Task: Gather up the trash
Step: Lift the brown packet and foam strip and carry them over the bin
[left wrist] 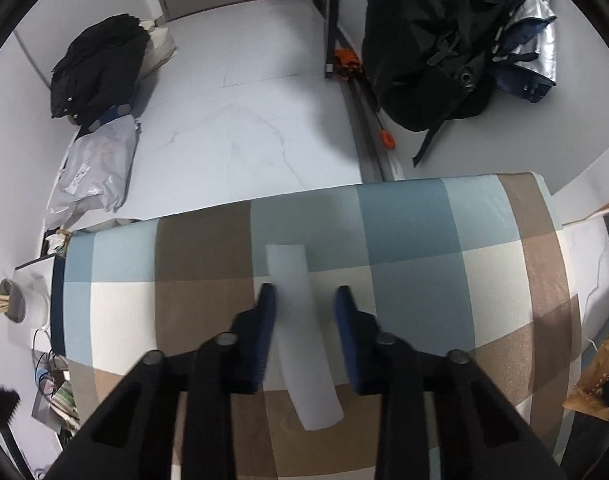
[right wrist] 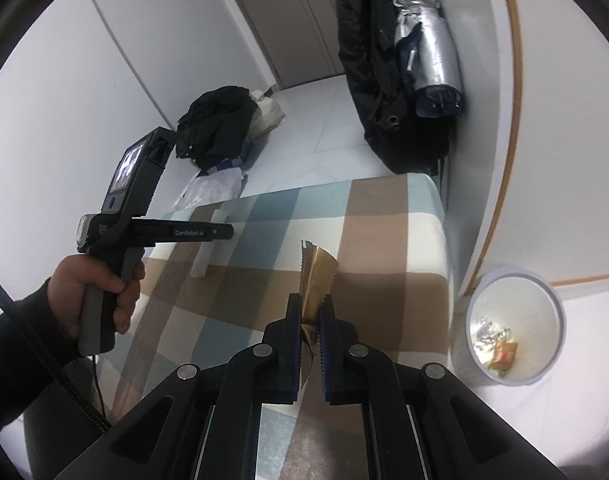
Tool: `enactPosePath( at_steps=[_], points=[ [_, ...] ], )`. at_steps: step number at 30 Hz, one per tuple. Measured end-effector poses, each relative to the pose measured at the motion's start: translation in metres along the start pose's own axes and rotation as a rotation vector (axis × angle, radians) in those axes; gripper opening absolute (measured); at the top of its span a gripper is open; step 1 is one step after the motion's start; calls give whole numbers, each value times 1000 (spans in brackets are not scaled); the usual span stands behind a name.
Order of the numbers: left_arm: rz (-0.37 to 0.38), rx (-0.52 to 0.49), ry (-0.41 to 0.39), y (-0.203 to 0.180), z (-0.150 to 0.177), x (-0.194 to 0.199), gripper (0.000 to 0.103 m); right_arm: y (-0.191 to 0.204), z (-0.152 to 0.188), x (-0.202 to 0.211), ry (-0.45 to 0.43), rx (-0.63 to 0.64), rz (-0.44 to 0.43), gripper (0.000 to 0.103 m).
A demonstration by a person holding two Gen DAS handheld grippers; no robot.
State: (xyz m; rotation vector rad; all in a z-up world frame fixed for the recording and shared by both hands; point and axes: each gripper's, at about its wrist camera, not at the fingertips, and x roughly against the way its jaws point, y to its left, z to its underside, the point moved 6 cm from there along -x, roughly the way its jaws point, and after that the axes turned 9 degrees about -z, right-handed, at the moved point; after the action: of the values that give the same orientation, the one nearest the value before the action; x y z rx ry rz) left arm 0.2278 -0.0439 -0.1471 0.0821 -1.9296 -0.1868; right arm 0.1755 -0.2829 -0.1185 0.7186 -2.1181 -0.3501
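A white paper strip (left wrist: 304, 332) was seen lying flat on the checked bed cover (left wrist: 444, 264), and its long axis ran almost along the direction in which the left tongs (left wrist: 306, 300) pointed. The strip lay between the two blue pads (left wrist: 346, 312), but a clear gap was left at the right pad, so in the left wrist view the strip was not yet pressed; the left tongs were judged as open around it. The left tongs were clearly the nearer ones to this strip, and they were held from above by a hand (right wrist: 100, 292) in a dark sleeve. The right tongs (right wrist: 310, 316) were closed on a golden wrapper (right wrist: 316, 276) with a toothed edge, which was held up over the bed. The white trash bin (right wrist: 512, 320) stood on the floor at the right of the bed, beside the wall, with some wrappers already inside. For the wrapper, a move to the right over the bed edge was judged as needed. Nothing was seen in the way on the bed. On the floor further away, black clothes (left wrist: 96, 64) and a grey plastic bag (left wrist: 92, 172) were lying, well apart from the strip.
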Motion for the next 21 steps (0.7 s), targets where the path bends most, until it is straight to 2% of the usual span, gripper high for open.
enactPosePath(
  at_steps=[1, 6, 11, 21],
  points=[
    [-13, 3, 3, 2, 0, 0, 13, -2, 0, 1, -4, -8, -3, 7],
    [20, 39, 25, 4, -3, 2, 7, -4, 1, 12, -28, -12, -13, 7],
    [2, 46, -3, 2, -2, 3, 5, -5, 2, 22, -41, -20, -22, 7],
    [30, 37, -56, -8, 1, 24, 5, -4, 2, 51, -89, -14, -22, 7]
  ],
)
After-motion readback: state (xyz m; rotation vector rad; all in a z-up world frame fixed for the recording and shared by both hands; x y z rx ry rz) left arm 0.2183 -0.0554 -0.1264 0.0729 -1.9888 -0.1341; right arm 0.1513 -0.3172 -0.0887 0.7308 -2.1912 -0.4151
